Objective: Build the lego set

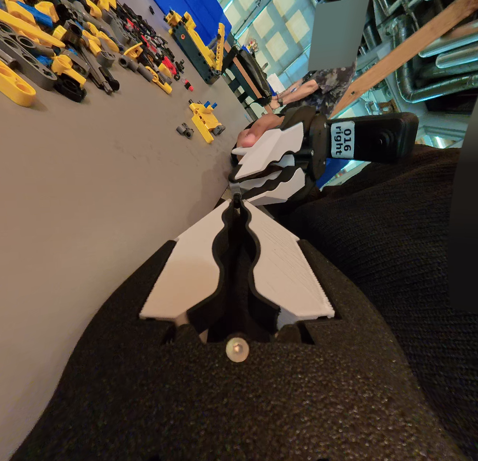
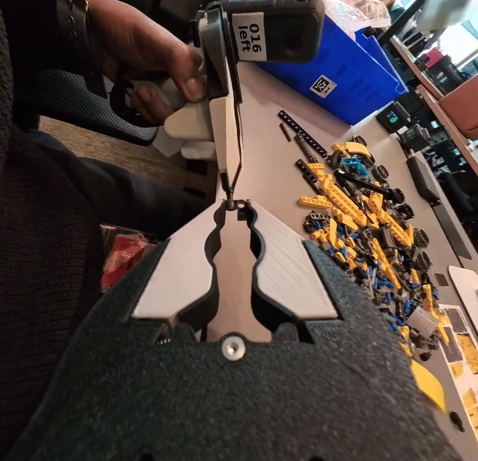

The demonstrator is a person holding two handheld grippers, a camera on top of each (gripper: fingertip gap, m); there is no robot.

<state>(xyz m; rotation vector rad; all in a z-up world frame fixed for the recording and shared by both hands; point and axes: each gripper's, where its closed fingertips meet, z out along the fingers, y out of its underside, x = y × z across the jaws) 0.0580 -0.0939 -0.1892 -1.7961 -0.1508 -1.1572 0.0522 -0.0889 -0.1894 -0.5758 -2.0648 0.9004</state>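
My left gripper [image 1: 236, 202] is shut on a small black pin [image 1: 237, 197] that sticks out past its tips. My right gripper [image 2: 235, 206] is shut on a small dark grey connector with a round hole [image 2: 238, 204]. The two grippers meet tip to tip just off the near edge of the grey table [image 1: 103, 176], and the pin touches the connector. In the left wrist view the right gripper [image 1: 234, 182] shows above with the grey connector [image 1: 236, 189]. In the right wrist view the left gripper [image 2: 227, 182] shows edge-on, held by a hand [image 2: 144, 47], with the pin [image 2: 228, 192].
A pile of yellow, grey, black and blue building pieces [image 2: 362, 228] covers the table. A yellow and black half-built frame [image 1: 199, 47] and a small yellow assembly [image 1: 204, 119] stand apart. A blue bin [image 2: 349, 78] is at the back. A person [image 1: 318, 88] stands beyond. The grippers are tip to tip, or close to it.
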